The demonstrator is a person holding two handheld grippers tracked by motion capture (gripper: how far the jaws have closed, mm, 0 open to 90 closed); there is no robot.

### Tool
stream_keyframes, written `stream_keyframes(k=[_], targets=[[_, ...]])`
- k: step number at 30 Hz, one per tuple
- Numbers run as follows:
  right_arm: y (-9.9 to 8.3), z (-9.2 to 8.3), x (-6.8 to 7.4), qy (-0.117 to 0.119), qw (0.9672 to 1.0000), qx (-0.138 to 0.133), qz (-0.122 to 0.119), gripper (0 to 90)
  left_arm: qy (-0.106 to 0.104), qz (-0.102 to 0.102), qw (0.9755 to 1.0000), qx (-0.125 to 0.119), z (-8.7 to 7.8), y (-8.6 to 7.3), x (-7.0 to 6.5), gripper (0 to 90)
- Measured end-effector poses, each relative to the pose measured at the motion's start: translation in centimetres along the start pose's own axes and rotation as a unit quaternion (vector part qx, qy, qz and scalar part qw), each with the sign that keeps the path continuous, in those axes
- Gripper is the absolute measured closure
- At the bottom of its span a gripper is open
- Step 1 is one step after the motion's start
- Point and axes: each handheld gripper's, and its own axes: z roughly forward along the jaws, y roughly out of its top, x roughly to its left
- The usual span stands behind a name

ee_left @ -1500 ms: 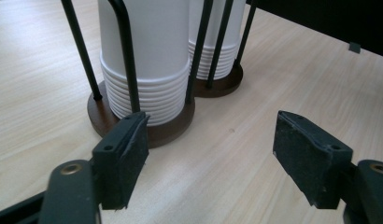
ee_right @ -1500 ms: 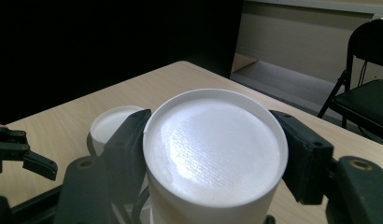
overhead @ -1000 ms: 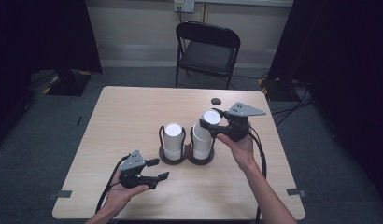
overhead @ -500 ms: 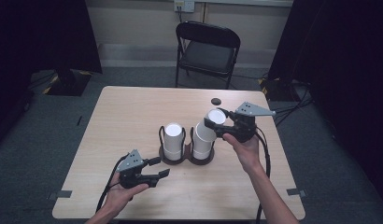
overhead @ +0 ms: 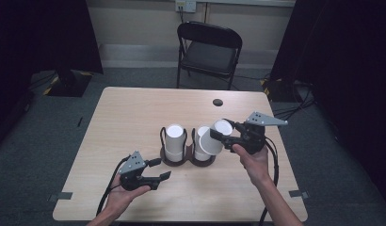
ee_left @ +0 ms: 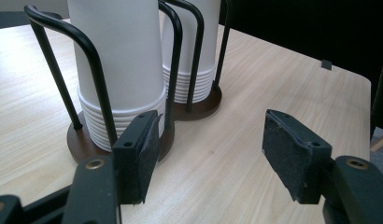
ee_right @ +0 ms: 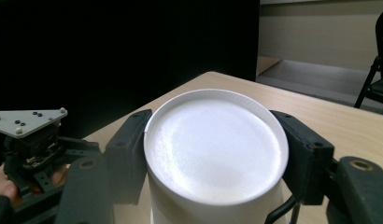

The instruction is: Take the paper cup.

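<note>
Hidden and cropped parts

The cup [ee_right: 213, 154] loses its lower wall to the bottom edge; both stacks' [ee_left: 119, 70] tops leave the frame; the small dark disc [overhead: 218, 102] is unidentifiable.

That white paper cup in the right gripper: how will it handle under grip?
The paper cup, upside down and tilted between the right gripper's pads, looks thin-walled: probably light and easily crushed. Its tapered, smooth side may slip. Nested stacks suggest cups may stick together.

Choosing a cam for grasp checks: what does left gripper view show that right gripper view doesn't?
Left gripper view: the black wire holder, two ridged cup stacks in it, nothing between the left gripper's open fingers. Right gripper view: right gripper shut on a white cup, flat bottom toward the camera; a folding chair at the edge. Both: left gripper, white cups, wooden table.
</note>
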Motion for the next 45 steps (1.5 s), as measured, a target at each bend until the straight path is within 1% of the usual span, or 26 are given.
stream_keyframes(k=[2, 3, 4, 6, 7, 8, 10, 13, 16, 19, 21, 22, 25, 28, 30, 31, 32, 33, 35, 37, 38, 39, 40, 41, 43, 45], targets=[[-0.2, 0.0, 0.1, 0.001, 1.0000, 0.001, 0.003, 34.4, 0.000, -0.002, 1.0000, 0.001, 0.0, 0.0, 0.0, 32.1], [-0.6, -0.1, 0.4, 0.005, 1.0000, 0.002, 0.008, 34.5, -0.007, -0.009, 0.9999, 0.004, 0.0, 0.1, 0.0, 31.3], [-0.7, -0.1, 0.5, 0.007, 0.9999, 0.002, 0.011, 34.5, -0.006, -0.007, 1.0000, 0.004, -0.1, 0.1, -0.1, 30.8], [-1.2, -0.2, 0.7, 0.021, 0.9995, -0.002, 0.022, 34.5, -0.003, -0.007, 1.0000, -0.005, -0.2, 0.1, -0.1, 28.6], [-1.4, -0.1, 0.8, 0.028, 0.9992, -0.003, 0.028, 34.5, -0.003, -0.007, 1.0000, -0.003, -0.2, 0.1, -0.1, 26.2], [-1.6, 0.0, 0.8, 0.033, 0.9990, 0.000, 0.032, 34.5, 0.003, -0.005, 1.0000, -0.003, -0.2, 0.1, -0.2, 26.0], [-2.0, 0.2, 0.9, 0.039, 0.9985, 0.006, 0.038, 34.5, 0.010, 0.000, 0.9999, 0.001, -0.1, 0.1, -0.4, 18.6], [-2.6, 0.6, 0.9, 0.054, 0.9970, 0.007, 0.055, 34.5, 0.014, 0.004, 0.9999, -0.001, 0.0, 0.1, -0.4, 18.6], [-3.1, 0.8, 0.8, 0.064, 0.9955, 0.005, 0.070, 34.5, 0.016, 0.001, 0.9999, -0.004, 0.0, 0.1, -0.5, 17.6], [-3.6, 1.1, 0.6, 0.078, 0.9922, 0.002, 0.098, 34.6, 0.020, 0.004, 0.9998, -0.007, 0.0, 0.1, -0.6, 20.8], [-4.0, 1.4, 0.3, 0.083, 0.9884, 0.004, 0.128, 34.6, 0.017, 0.005, 0.9998, -0.011, 0.0, 0.1, -0.6, 22.8], [-4.2, 1.6, 0.2, 0.089, 0.9868, 0.004, 0.135, 34.6, 0.016, 0.007, 0.9998, -0.011, -0.1, 0.1, -0.6, 23.4], [-4.7, 1.9, 0.4, 0.097, 0.9841, 0.009, 0.149, 34.6, 0.014, 0.009, 0.9996, -0.021, -0.2, 0.3, -0.8, 29.3], [-5.1, 2.2, 0.7, 0.109, 0.9811, 0.010, 0.160, 34.7, 0.014, 0.013, 0.9994, -0.028, -0.2, 0.4, -1.0, 32.3], [-5.5, 2.5, 0.8, 0.122, 0.9770, 0.007, 0.175, 34.7, 0.012, 0.010, 0.9996, -0.025, 0.0, 0.4, -1.0, 33.1], [-5.7, 2.6, 0.9, 0.125, 0.9756, 0.005, 0.180, 34.7, 0.010, 0.008, 0.9996, -0.027, 0.2, 0.4, -1.0, 34.1], [-6.0, 2.7, 1.0, 0.128, 0.9745, 0.005, 0.185, 34.7, 0.007, 0.009, 0.9995, -0.029, 0.3, 0.4, -1.1, 34.7], [-6.2, 2.9, 1.1, 0.132, 0.9729, 0.008, 0.190, 34.7, 0.006, 0.012, 0.9995, -0.029, 0.4, 0.4, -1.1, 37.8], [-6.5, 3.2, 1.2, 0.141, 0.9695, 0.011, 0.200, 34.7, 0.001, 0.014, 0.9993, -0.033, 0.5, 0.4, -1.3, 39.8], [-6.6, 3.4, 1.3, 0.146, 0.9678, 0.013, 0.204, 34.7, -0.003, 0.017, 0.9991, -0.039, 0.5, 0.4, -1.5, 43.6], [-6.7, 3.4, 1.5, 0.146, 0.9677, 0.013, 0.205, 34.8, -0.006, 0.018, 0.9989, -0.043, 0.5, 0.3, -1.5, 44.2], [-6.7, 3.5, 1.5, 0.150, 0.9666, 0.014, 0.207, 34.8, -0.008, 0.023, 0.9987, -0.044, 0.5, 0.3, -1.5, 46.5], [-6.8, 3.6, 1.6, 0.155, 0.9651, 0.014, 0.210, 34.8, -0.012, 0.025, 0.9982, -0.053, 0.5, 0.3, -1.5, 48.9], [-6.9, 3.6, 1.8, 0.157, 0.9646, 0.015, 0.212, 34.7, -0.017, 0.027, 0.9979, -0.056, 0.6, 0.3, -1.5, 50.1], [-7.1, 3.8, 1.9, 0.163, 0.9625, 0.018, 0.216, 34.7, -0.017, 0.034, 0.9973, -0.062, 0.7, 0.3, -1.6, 52.8], [-7.1, 3.9, 2.2, 0.161, 0.9637, 0.014, 0.213, 34.7, -0.016, 0.043, 0.9966, -0.068, 0.7, 0.3, -1.8, 56.7]])
